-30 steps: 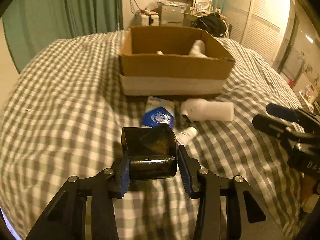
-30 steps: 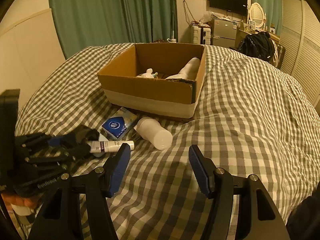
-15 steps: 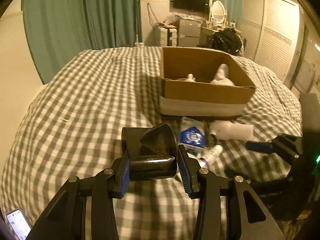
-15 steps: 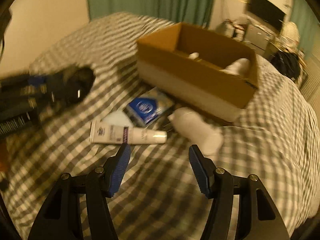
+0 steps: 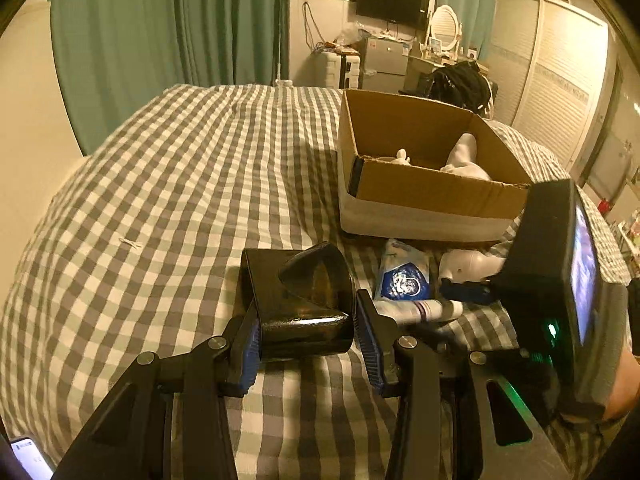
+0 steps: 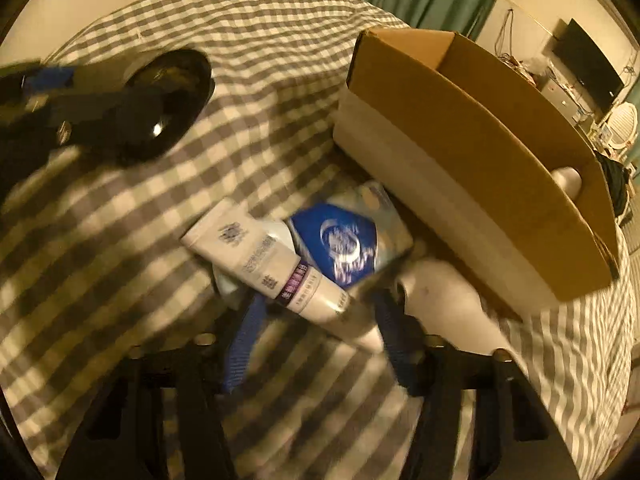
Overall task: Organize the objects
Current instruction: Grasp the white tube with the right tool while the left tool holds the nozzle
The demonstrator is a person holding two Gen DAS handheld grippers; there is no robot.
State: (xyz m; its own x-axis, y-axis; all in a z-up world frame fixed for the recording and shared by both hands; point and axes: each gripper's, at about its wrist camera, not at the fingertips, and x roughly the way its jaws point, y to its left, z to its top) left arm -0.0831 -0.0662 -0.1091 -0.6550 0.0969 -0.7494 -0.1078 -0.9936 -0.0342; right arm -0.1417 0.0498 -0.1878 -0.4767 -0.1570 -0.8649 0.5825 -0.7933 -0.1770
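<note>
- Two grippers are busy at once, and each one has its own reason for where it is.
- My left gripper (image 5: 306,330) pinches a black glossy container (image 5: 298,300) between its blue pads; I carry it above the checked bedcover (image 5: 168,184), probably because it must go into the cardboard box (image 5: 424,184) like the others.
- My right gripper (image 6: 316,344) points steeply down at the white tube (image 6: 276,264), and its jaws are closing; the tube's cap end lies between the fingers, but the picture is blurred and I do not see the pads pressing on it yet.
- The tube lies flat on the bedcover, partly over the blue packet (image 6: 344,240), just in front of the box wall. I think this is why I come from above: from the side, the packet and the box are in the way.
- A white bottle (image 6: 432,288) lies just beside the right finger, touching or nearly touching it; I cannot tell which.
- Some white objects (image 5: 464,156) are already inside the box, so I judge the sorting is partly done, with the tube, the packet, the bottle and the black container not yet in.
</note>
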